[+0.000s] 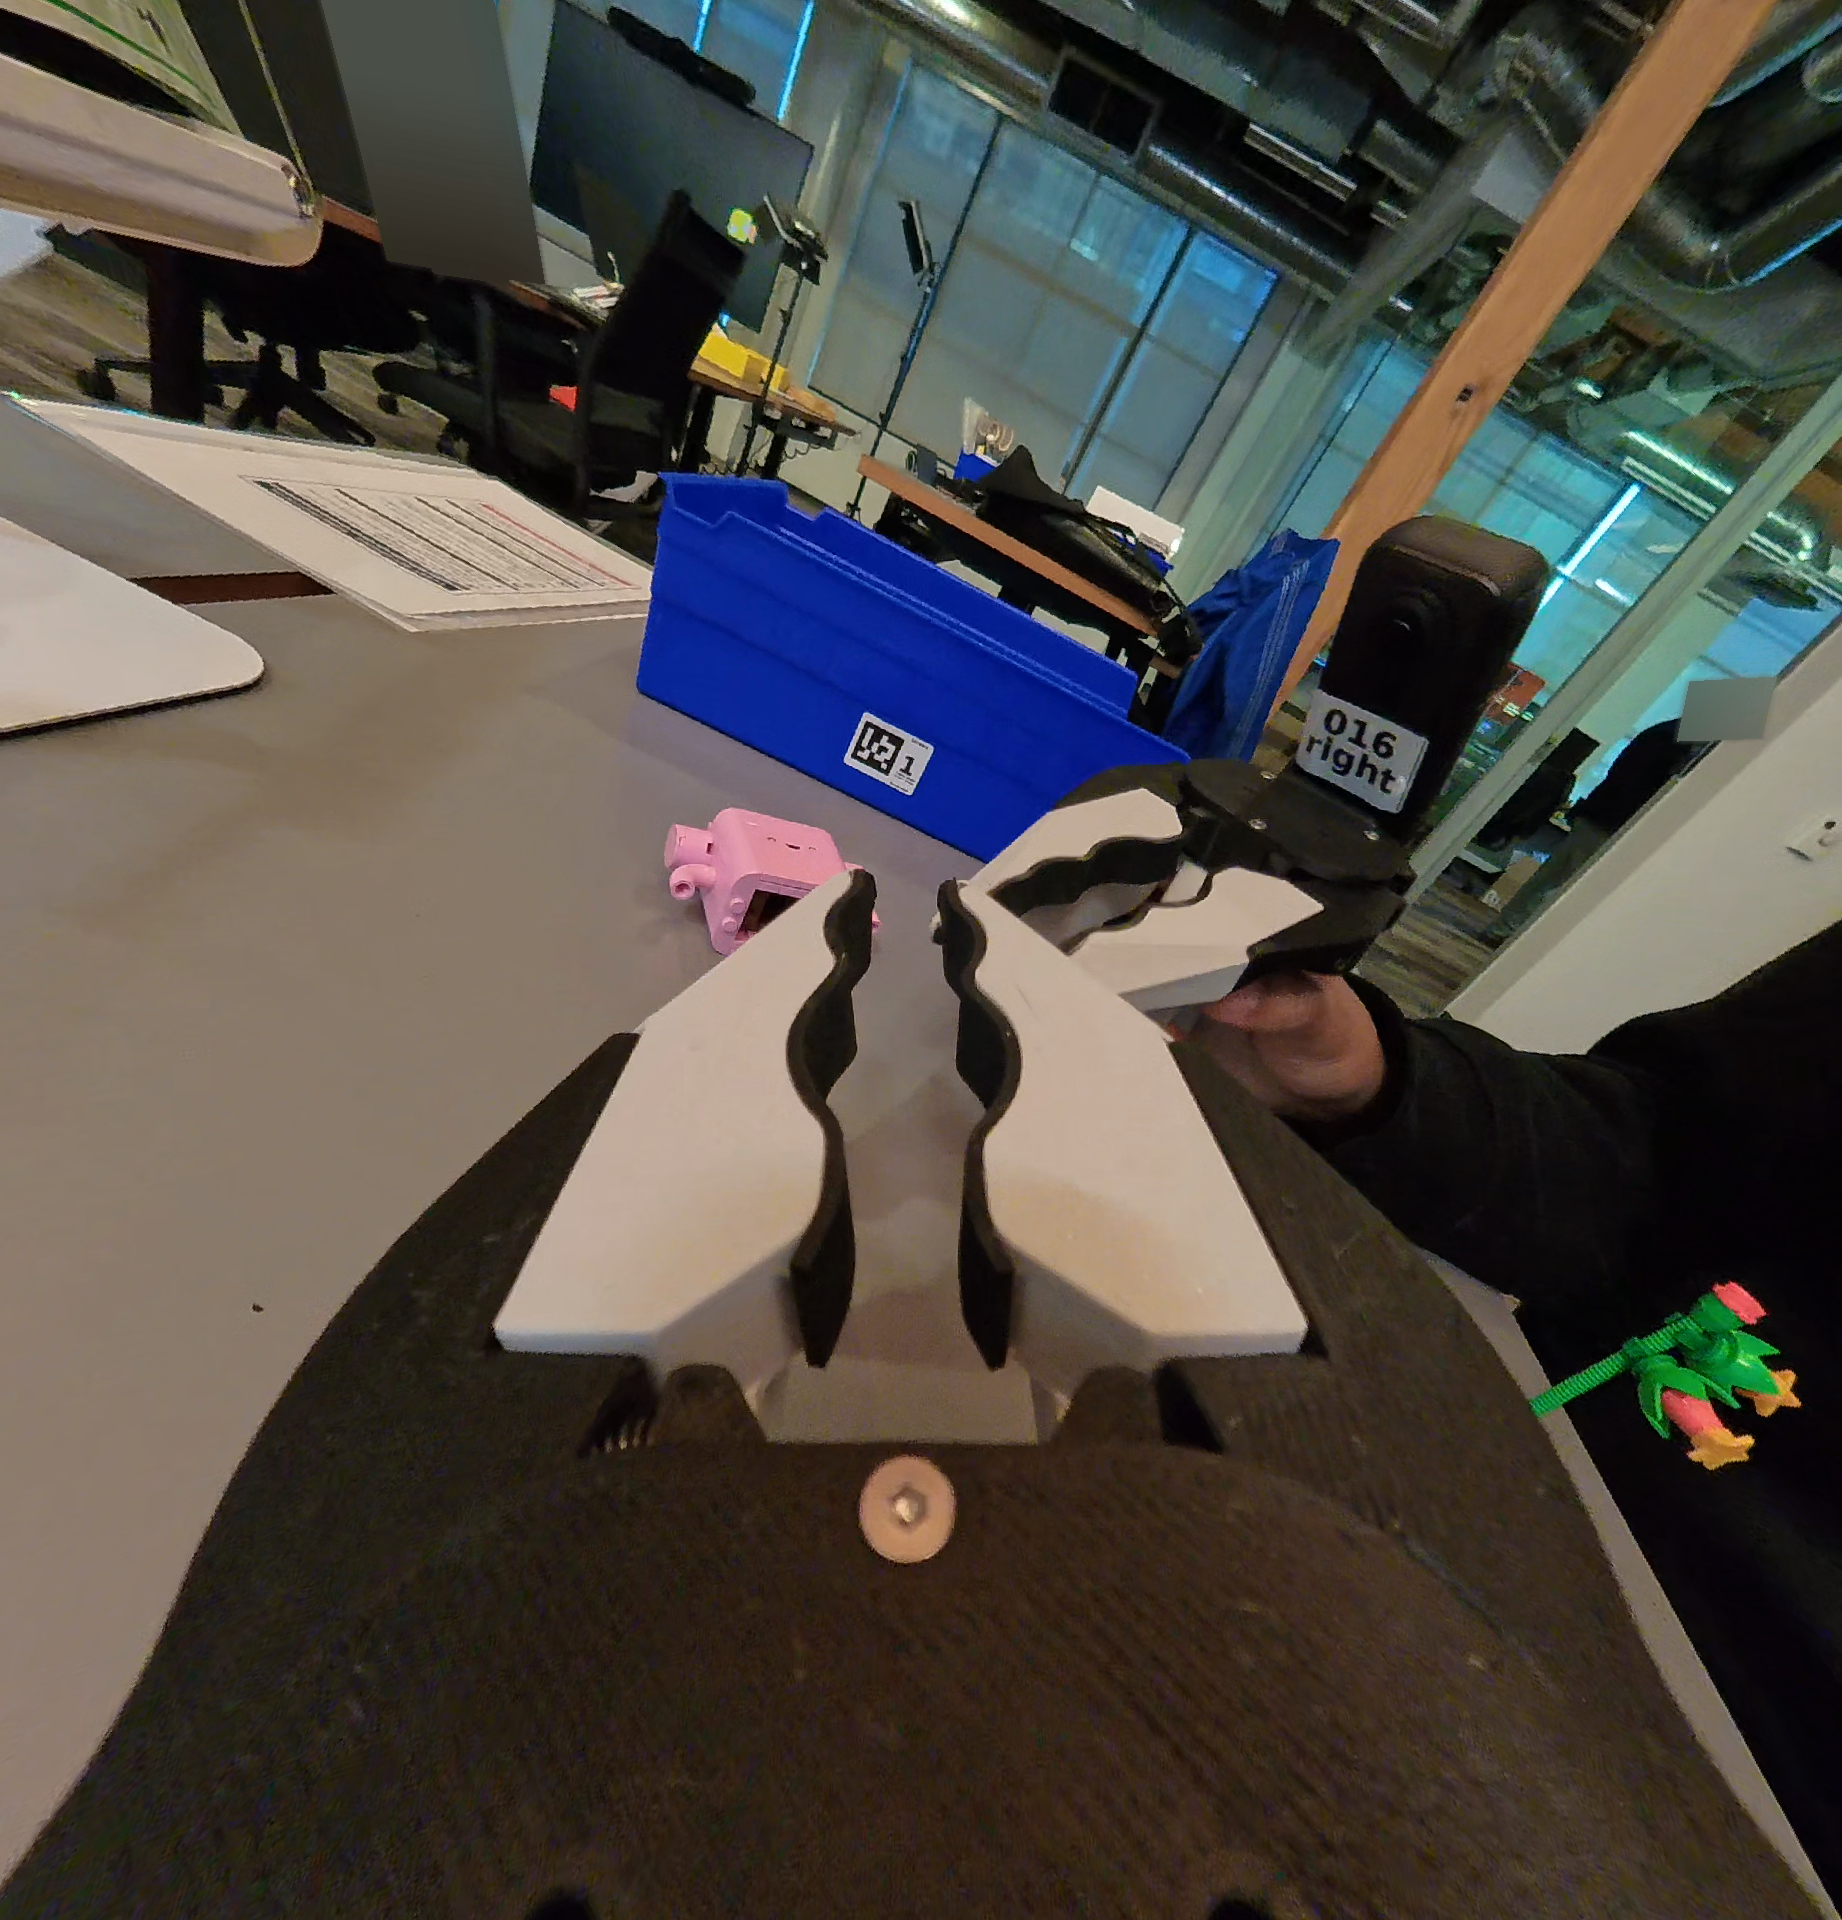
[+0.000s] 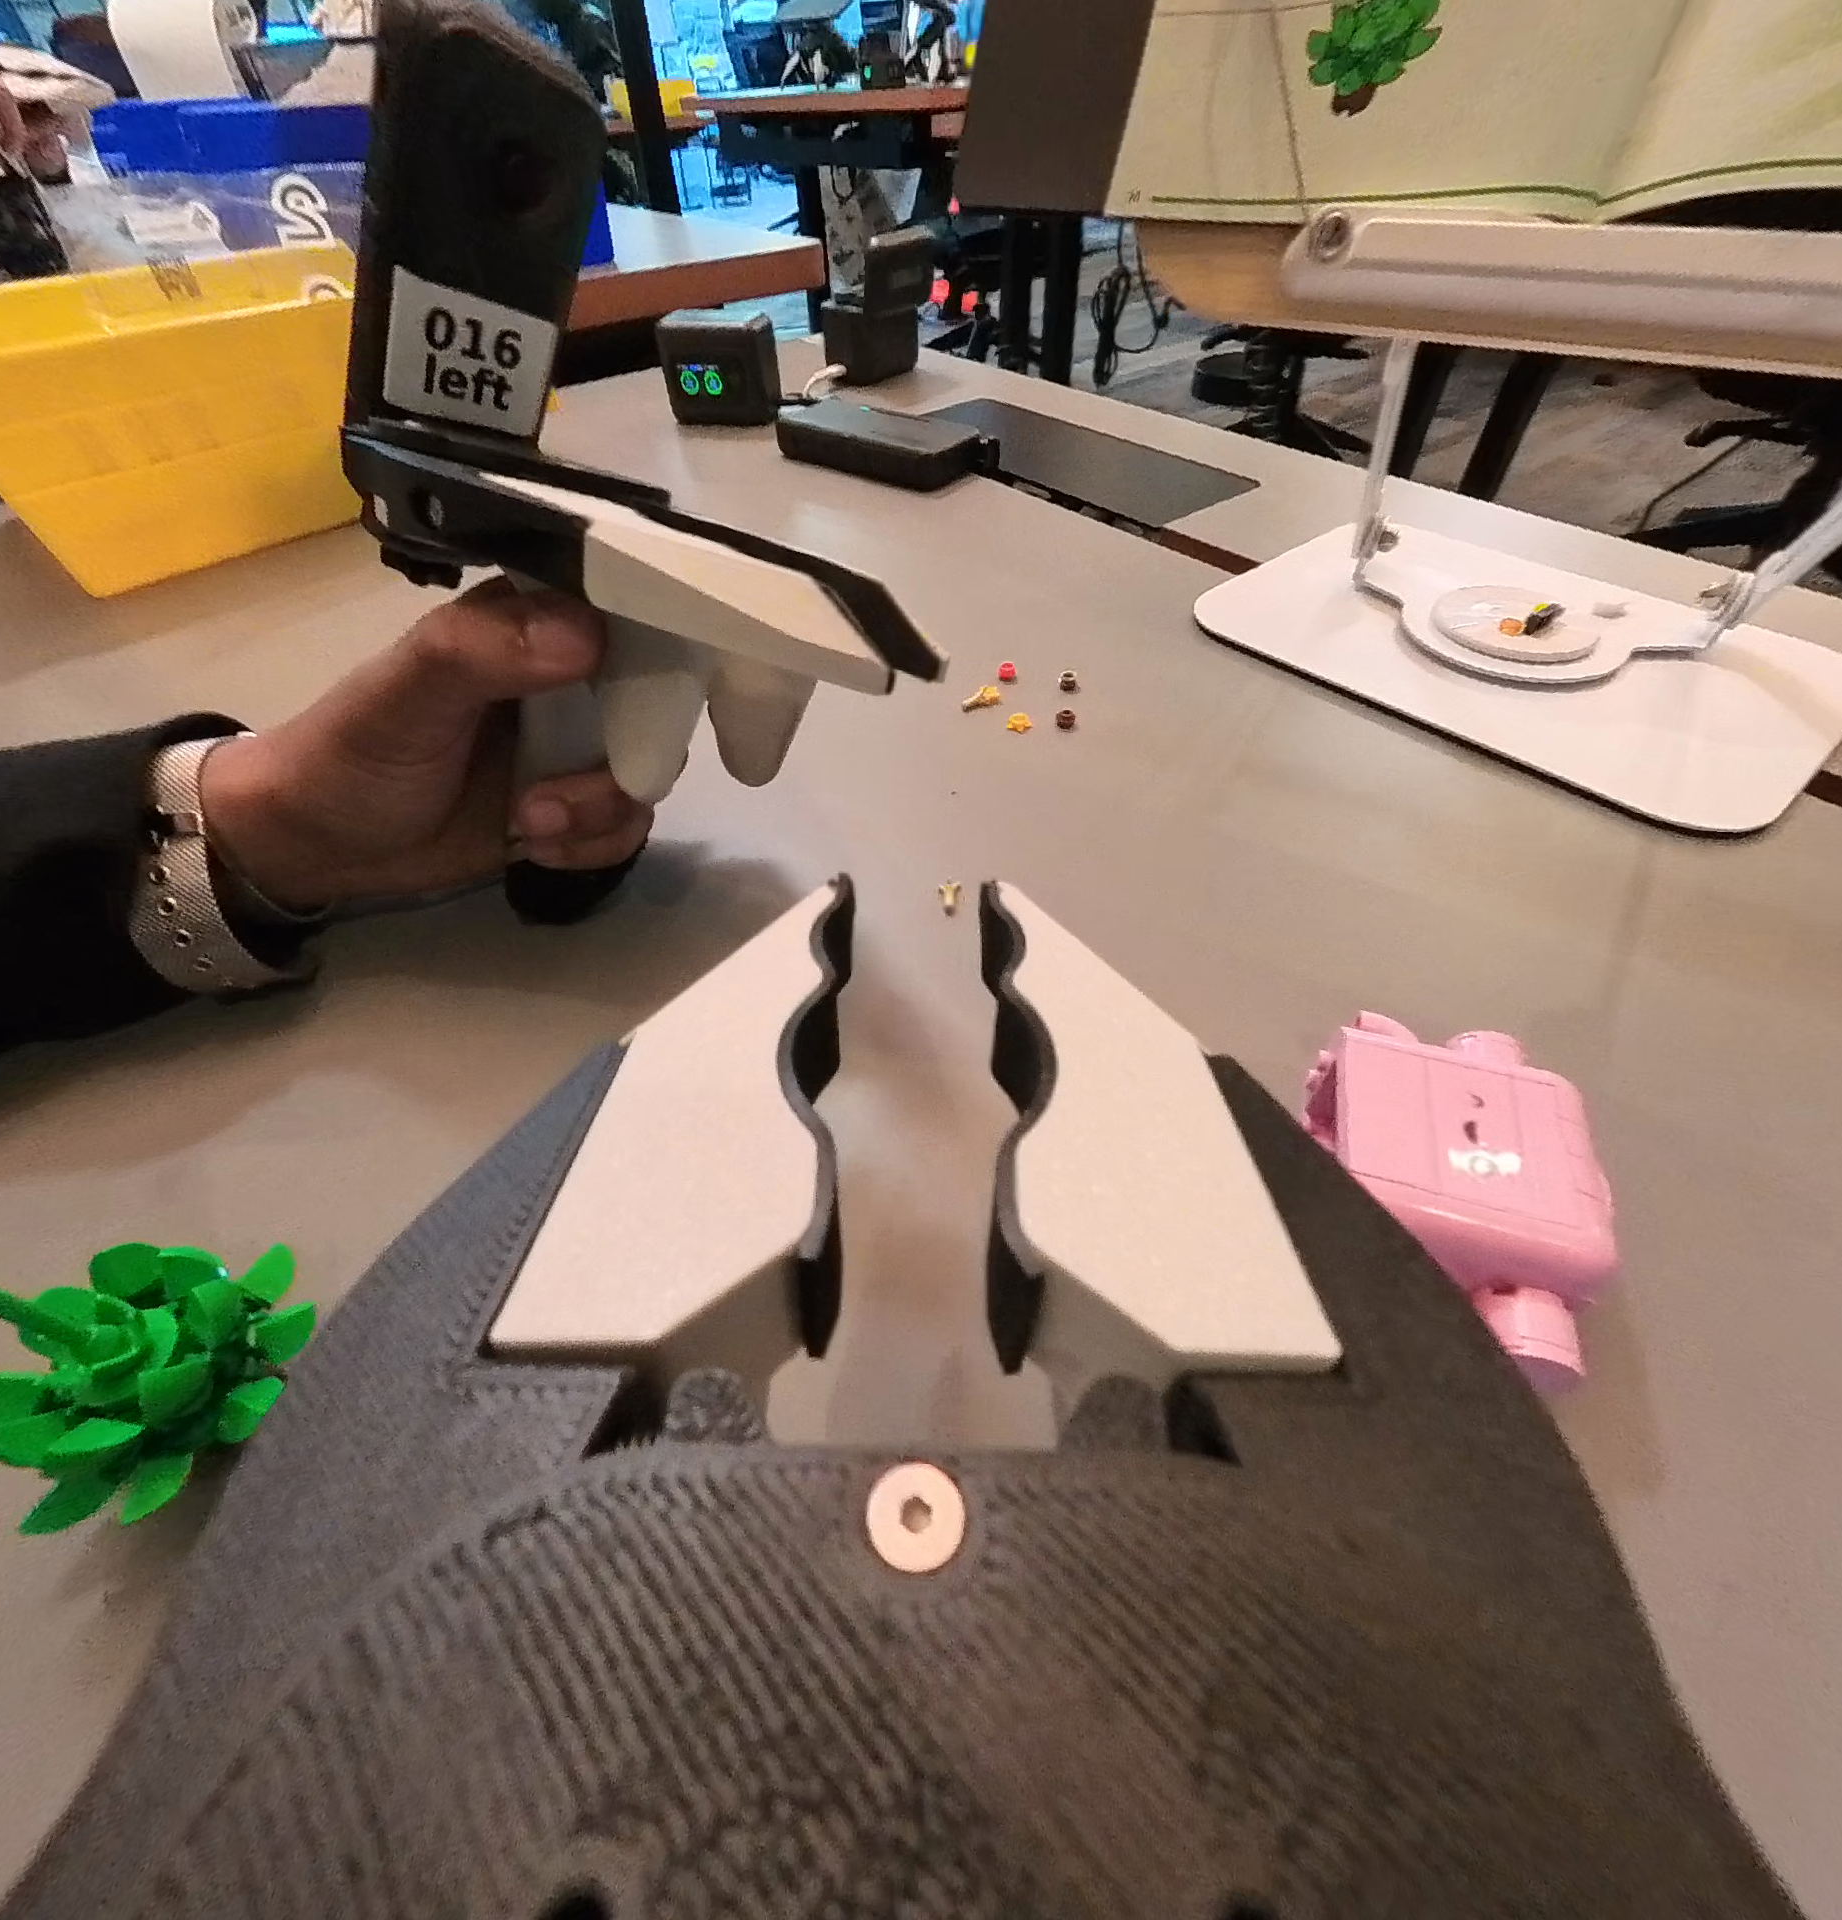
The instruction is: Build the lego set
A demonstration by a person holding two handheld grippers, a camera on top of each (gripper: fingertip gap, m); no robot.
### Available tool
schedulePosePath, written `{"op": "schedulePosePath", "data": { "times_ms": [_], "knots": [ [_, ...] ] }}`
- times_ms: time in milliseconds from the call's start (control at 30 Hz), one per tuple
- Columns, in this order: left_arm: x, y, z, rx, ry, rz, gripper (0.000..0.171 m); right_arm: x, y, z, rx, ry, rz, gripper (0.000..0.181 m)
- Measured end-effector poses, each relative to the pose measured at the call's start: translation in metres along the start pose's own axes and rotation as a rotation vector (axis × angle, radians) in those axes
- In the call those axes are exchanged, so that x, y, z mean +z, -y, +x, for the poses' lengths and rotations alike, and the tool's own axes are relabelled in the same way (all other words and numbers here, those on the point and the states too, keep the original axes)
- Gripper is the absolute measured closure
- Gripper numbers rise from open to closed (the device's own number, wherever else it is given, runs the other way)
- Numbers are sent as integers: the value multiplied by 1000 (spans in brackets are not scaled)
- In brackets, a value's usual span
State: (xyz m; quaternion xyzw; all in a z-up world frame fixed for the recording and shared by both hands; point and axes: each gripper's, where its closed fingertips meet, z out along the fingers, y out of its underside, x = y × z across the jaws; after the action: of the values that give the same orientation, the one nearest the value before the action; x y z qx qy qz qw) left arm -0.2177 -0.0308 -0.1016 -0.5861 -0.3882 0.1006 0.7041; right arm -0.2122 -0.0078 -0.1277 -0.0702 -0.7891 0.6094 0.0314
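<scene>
A pink lego block [image 1: 756, 873] lies on the grey table [image 1: 273, 987], just beyond my left gripper [image 1: 904, 899], which is open and empty above the table. My right gripper [image 2: 917, 896] is open and empty; the pink block [image 2: 1457, 1164] lies to its right. A tiny tan piece [image 2: 948, 896] lies on the table just past its fingertips. Several small loose pieces [image 2: 1021, 696] lie farther out, below the left gripper's tip [image 2: 917, 660]. A green lego plant [image 2: 138, 1371] lies at the right gripper's left; it shows with pink and orange flowers in the left wrist view [image 1: 1706, 1371]. The right gripper [image 1: 1042, 904] is close beside my left fingertips.
A blue bin [image 1: 875, 665] stands behind the pink block. A yellow bin [image 2: 158, 416] stands at the far left. A white stand base [image 2: 1519, 707] holds a booklet [image 2: 1468, 104] overhead at the far right. Black devices [image 2: 875, 447] sit at the back. A person's hands hold both grippers. My right fingertips sit around 4 cm from my left ones. The pink block [image 2: 1457, 1164] sits 10 cm or so from the ends of my right fingers. It is also in sight in the left wrist view [image 1: 817, 853]. From either gripper's tips it is about 10 cm to the tiny tan piece [image 2: 948, 896]. Left tips and right tips are each some 15 cm from the green lego plant [image 2: 138, 1371].
</scene>
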Motion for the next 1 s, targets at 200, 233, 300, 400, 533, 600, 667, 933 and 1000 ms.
{"op": "schedulePosePath", "data": {
  "times_ms": [200,233,300,400,533,600,667,933,1000],
  "knots": [
    [-1,1,-2,-23,-5,10,160,5,-6,-2,-38,-19,-42,156],
    [-1,2,-2,-26,-5,12,160,5,-6,-1,-36,-20,-43,156],
    [-1,2,-2,-32,-6,13,159,5,-6,-1,-26,-19,-42,156],
    [-1,2,-3,-43,-6,14,159,5,-5,0,-9,-11,-39,156],
    [-1,2,-4,-52,-7,18,158,5,-5,0,-3,-3,-41,156],
    [-1,2,-4,-55,-7,19,158,5,-6,0,-7,-4,-44,157],
    [-1,2,-4,-58,-8,18,158,6,-6,-1,-10,-2,-49,157],
    [-1,2,-5,-63,-9,16,157,6,-6,-1,-13,-4,-48,157],
    [-1,1,-5,-63,-9,16,157,6,-6,-1,-12,-3,-48,157]
  ]
}}
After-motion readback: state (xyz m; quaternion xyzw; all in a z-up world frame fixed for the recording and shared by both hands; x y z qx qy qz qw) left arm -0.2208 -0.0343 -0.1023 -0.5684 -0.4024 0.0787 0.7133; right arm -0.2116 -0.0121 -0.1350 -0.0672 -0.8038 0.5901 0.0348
